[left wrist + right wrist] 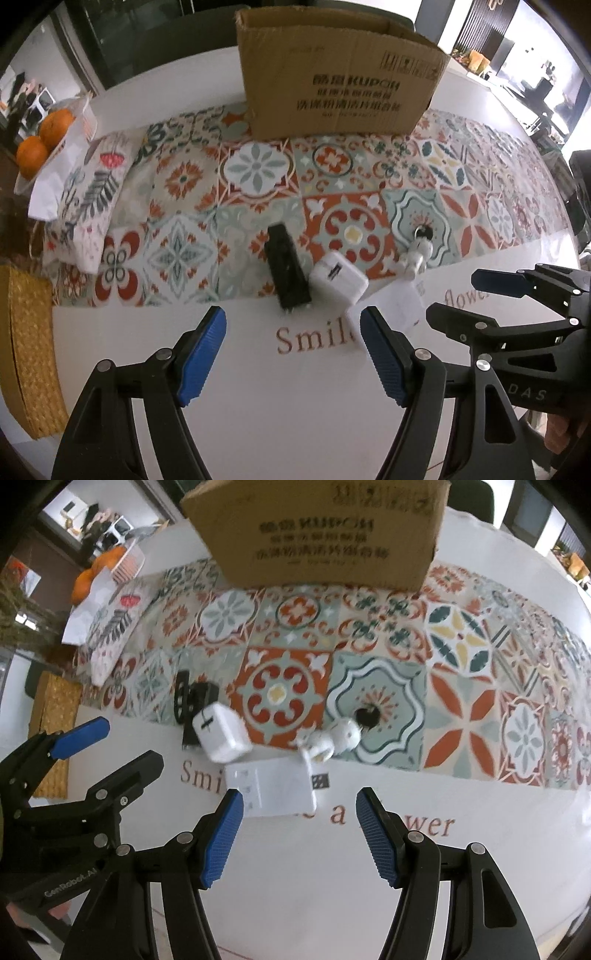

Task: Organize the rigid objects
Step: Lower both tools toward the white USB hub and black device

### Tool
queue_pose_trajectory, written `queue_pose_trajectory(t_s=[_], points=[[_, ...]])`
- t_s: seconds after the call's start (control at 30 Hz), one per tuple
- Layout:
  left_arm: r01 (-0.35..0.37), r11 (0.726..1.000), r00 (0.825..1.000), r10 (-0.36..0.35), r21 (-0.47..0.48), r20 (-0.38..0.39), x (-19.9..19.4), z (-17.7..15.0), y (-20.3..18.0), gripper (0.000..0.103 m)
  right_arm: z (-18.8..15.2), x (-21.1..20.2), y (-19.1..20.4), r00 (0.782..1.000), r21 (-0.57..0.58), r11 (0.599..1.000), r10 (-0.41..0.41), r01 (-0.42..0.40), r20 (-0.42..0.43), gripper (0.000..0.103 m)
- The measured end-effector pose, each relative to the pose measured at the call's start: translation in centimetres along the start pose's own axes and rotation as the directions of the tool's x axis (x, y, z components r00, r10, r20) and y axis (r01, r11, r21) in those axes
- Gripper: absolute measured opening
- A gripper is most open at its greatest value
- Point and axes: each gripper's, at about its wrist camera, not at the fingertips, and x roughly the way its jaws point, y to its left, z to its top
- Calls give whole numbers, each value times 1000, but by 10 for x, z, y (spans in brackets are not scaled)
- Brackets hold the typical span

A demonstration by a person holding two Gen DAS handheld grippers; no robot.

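left gripper (pixel 293 354) wide, empty – black block (pixel 287 273) at 12 | right gripper (pixel 299 836) wide, empty – flat white box (pixel 273 792) at 11 | straddle squarely; edges perhaps blurred

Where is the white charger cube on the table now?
In the left wrist view the white charger cube lies at the patterned runner's near edge, touching the black adapter on its left, with the flat white box to its right.

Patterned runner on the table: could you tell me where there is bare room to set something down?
The runner is bare to the right of the white figurine, and between the cardboard box and the small items. It is crowded at the near edge, where the black adapter, white charger, figurine and flat white box cluster.
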Motion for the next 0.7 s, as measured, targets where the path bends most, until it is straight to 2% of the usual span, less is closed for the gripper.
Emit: queue_pose_trajectory(t_s=[0.33, 0.7], points=[[-68, 998, 997, 67, -12, -25, 9, -21, 14, 75, -11, 27, 11, 997, -24, 999, 21, -23, -71, 77], [-94, 994, 993, 89, -56, -77, 31, -33, 34, 75, -10, 62, 26, 989, -27, 998, 54, -58, -136, 79]])
